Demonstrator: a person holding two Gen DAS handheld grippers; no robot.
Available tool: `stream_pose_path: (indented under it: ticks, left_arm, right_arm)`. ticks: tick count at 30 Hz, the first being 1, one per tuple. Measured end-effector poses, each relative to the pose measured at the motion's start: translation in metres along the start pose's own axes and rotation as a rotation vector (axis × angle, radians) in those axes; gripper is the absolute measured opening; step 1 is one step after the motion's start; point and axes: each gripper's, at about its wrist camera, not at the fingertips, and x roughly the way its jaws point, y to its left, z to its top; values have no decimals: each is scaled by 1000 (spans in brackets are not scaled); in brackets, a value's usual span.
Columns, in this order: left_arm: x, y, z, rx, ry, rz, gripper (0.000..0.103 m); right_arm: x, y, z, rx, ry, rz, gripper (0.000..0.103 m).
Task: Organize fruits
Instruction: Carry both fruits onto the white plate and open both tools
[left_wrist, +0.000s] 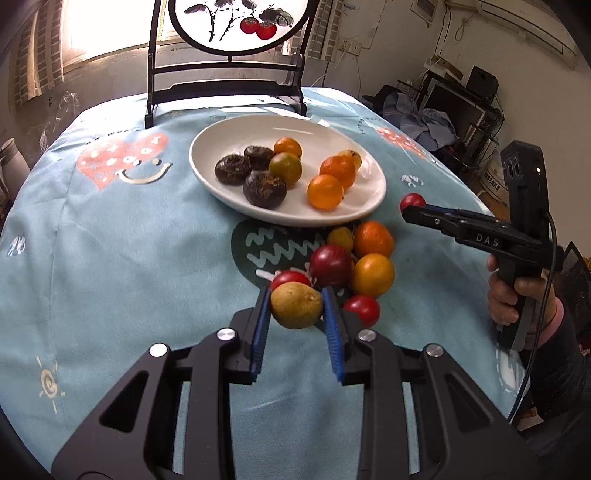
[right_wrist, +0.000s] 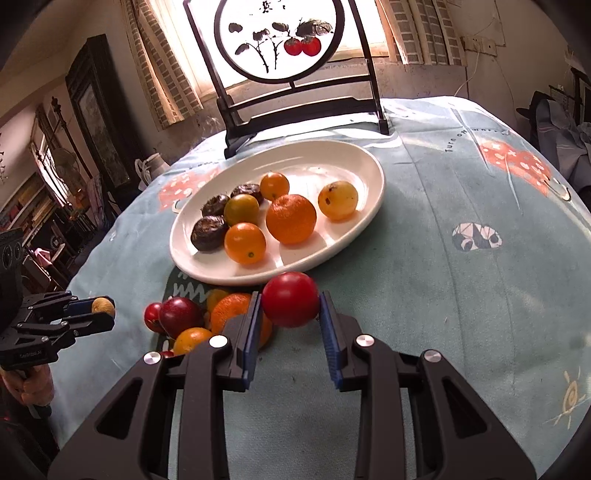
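My left gripper (left_wrist: 296, 295) is shut on a tan-yellow round fruit (left_wrist: 296, 305), lifted just above the cloth; it shows in the right wrist view too, the left gripper (right_wrist: 107, 309) at far left with the same fruit (right_wrist: 102, 305). My right gripper (right_wrist: 290, 301) is shut on a red tomato (right_wrist: 290, 299), held in front of the white plate (right_wrist: 364, 221). In the left wrist view the right gripper (left_wrist: 410, 208) and its tomato (left_wrist: 412, 201) sit right of the plate (left_wrist: 295, 127). Loose fruits (left_wrist: 364, 264) lie in a pile below the plate.
The plate holds several orange fruits (left_wrist: 325, 191) and three dark brown ones (left_wrist: 264, 189). A black-framed round screen (left_wrist: 225, 85) stands behind the plate on the blue patterned tablecloth (left_wrist: 110, 258). A hand (left_wrist: 506, 295) grips the right tool. Room clutter lies beyond the table edge.
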Motion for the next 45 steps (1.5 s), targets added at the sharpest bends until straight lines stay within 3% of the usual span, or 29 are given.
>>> stream_pose_path:
  ticks: [7, 12, 18, 25, 28, 30, 31, 32, 34, 39, 45]
  left_arm:
    - [30, 7, 93, 3, -65, 62, 28]
    - [86, 25, 143, -39, -17, 118, 28]
    - [141, 51, 167, -56, 51, 173, 28]
    - [170, 65, 167, -77, 105, 217, 29]
    - [159, 58, 167, -64, 76, 244, 75]
    - [134, 47, 167, -37, 22, 284, 80]
    - [118, 41, 168, -21, -1, 285, 83]
    - [101, 35, 168, -13, -26, 274, 86]
    - [65, 24, 166, -13, -88, 249, 97]
    - [7, 3, 129, -27, -176, 254, 100]
    - [-1, 9, 52, -150, -159, 261, 100]
  right_arm:
    - [19, 11, 55, -10, -71, 29, 31]
    - [59, 9, 82, -7, -35, 22, 31]
    - [90, 9, 92, -32, 6, 25, 31]
    - [105, 9, 92, -53, 46, 15, 31]
    - [105, 12, 92, -67, 82, -12, 33]
    - [87, 19, 98, -84, 47, -31, 34]
    - [70, 24, 102, -97, -1, -17, 40]
    - [53, 29, 105, -109, -54, -7, 60]
    - [22, 39, 106, -128, -147, 9, 71]
    - [-5, 48, 84, -132, -168, 23, 71]
    - [-2, 42, 30, -82, -79, 14, 71]
